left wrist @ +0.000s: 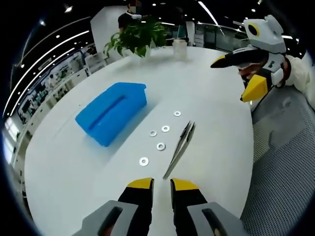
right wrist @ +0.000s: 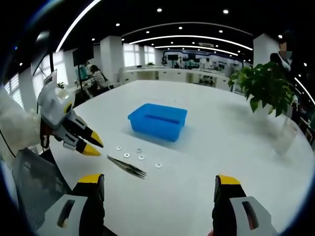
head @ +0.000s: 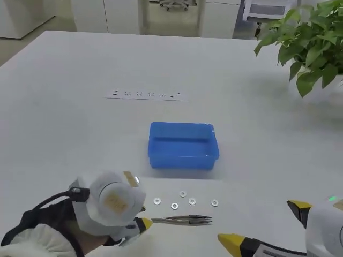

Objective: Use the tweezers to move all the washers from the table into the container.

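Left claw (left wrist: 162, 186): jaws drawn close with a slim gap between them, pinching nothing. It is aimed straight down the tweezers (left wrist: 179, 150), whose blunt end lies just ahead of the gap, not yet touched. My read: it is lined up this way to take the tool by its back end and leave the points free for picking

Right claw (right wrist: 160, 187): spread wide, empty, held low over bare surface (right wrist: 206, 162), well apart from the tool. Probably waiting to help steady or pass the tweezers

Outward: five washers (head: 183, 194) lie in a loose row flat on the surface, between the tweezers and the blue container (head: 182, 160). None is in the container as far as I can see. The tool's points face the right claw's side, just beside the last washer. Task at its very start, by my reading

View differences:
- left gripper view gives the jaw gap and the line-up on the tool; in the head view the left claw (head: 140, 224) shows one yellow tip, its body covering the rest
- right gripper view shows the left claw (right wrist: 93, 144) from the side, both tips apart and close to the tweezers' blunt end (right wrist: 110, 158)
- head view looks down into the container and also takes in a potted plant (head: 308, 43) at the far corner
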### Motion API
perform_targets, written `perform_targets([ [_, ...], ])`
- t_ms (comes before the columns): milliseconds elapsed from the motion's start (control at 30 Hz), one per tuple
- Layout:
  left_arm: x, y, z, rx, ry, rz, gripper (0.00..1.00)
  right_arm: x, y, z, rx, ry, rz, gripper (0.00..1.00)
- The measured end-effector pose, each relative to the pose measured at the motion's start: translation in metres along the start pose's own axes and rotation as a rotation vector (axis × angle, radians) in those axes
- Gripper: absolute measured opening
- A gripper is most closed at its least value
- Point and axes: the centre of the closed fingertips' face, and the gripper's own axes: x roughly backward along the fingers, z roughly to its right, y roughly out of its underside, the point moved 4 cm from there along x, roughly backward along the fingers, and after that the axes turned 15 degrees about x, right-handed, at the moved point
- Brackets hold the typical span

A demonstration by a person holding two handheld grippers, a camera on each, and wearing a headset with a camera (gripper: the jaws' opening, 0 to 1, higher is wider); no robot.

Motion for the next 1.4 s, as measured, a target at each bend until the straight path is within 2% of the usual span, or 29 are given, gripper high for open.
perform_targets([
  [133,-0.008,0.001,0.001,-0.016,0.025,-0.026,0.09,-0.001,0.002,-0.001,0.000,-0.004,-0.010,0.92],
  [400,-0.022,-0.001,0.007,-0.085,0.061,-0.057,0.04,-0.001,0.003,-0.001,-0.002,-0.007,-0.020,0.91],
  [500,-0.024,-0.001,0.008,-0.098,0.077,-0.064,0.02,-0.001,0.004,-0.002,0.000,-0.009,-0.024,0.91],
  [567,-0.025,0.000,0.007,-0.130,0.071,-0.077,0.00,-0.001,0.003,-0.003,0.000,-0.010,-0.022,0.91],
  [700,-0.024,-0.002,0.011,-0.159,0.083,-0.076,0.00,-0.001,0.004,-0.004,0.005,-0.016,-0.027,0.91],
  [833,-0.017,-0.007,0.016,-0.171,0.093,-0.062,0.00,-0.002,0.003,-0.008,0.016,-0.026,-0.025,0.91],
  [1067,0.005,-0.024,0.024,-0.187,0.093,0.009,0.00,-0.003,-0.001,-0.014,0.035,-0.047,-0.016,0.89],
  [1200,0.021,-0.033,0.032,-0.158,0.108,0.056,0.00,-0.004,-0.004,-0.018,0.047,-0.063,-0.009,0.88],
  [1400,0.037,-0.040,0.040,-0.137,0.100,0.102,0.00,-0.009,-0.010,-0.033,0.083,-0.128,-0.005,0.84],
])
